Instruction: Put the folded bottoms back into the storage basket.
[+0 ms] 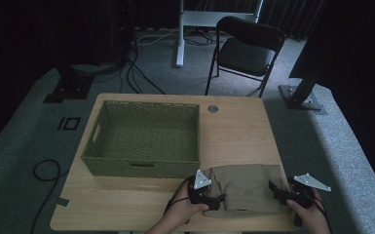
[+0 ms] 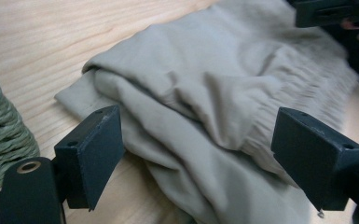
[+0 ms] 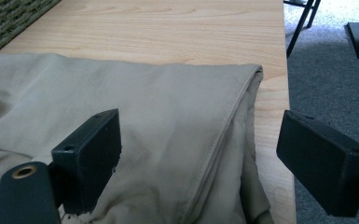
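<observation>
Dim room, dark curtains at the back; black folding chair (image 1: pixel 246 48) on grey carpet beyond the far edge of the light wooden table (image 1: pixel 238 131). Cables trail across the floor on the far left.

Green woven rectangular basket (image 1: pixel 143 139) sits on the left half of the table, nothing visible inside. Just right of its near corner, at the near edge, lies the folded khaki cloth garment (image 1: pixel 246 187), flat, with a gathered ribbed band on one side in the left gripper view (image 2: pixel 303 88).

Left gripper (image 1: pixel 214 201) at the garment's near-left edge, jaws spread wide, cloth between them but not pinched; it grasps nothing. Right gripper (image 1: pixel 276 190) at the garment's right edge, jaws likewise released, straddling the stitched fold (image 3: pixel 224 135) without closing on it.

Judgement: the step in hand looks like taking hold of the garment from both sides, probably to lift it toward the basket.

To do it well:
- slide each lower jaw under all layers, not just the top one, or the fold will open on lifting
- clamp both sides together, at matching depth
- lift level, keep the cloth taut between the two grips
- clear the basket's near wall before moving left

Risk: loose folds on the left side may slip free
</observation>
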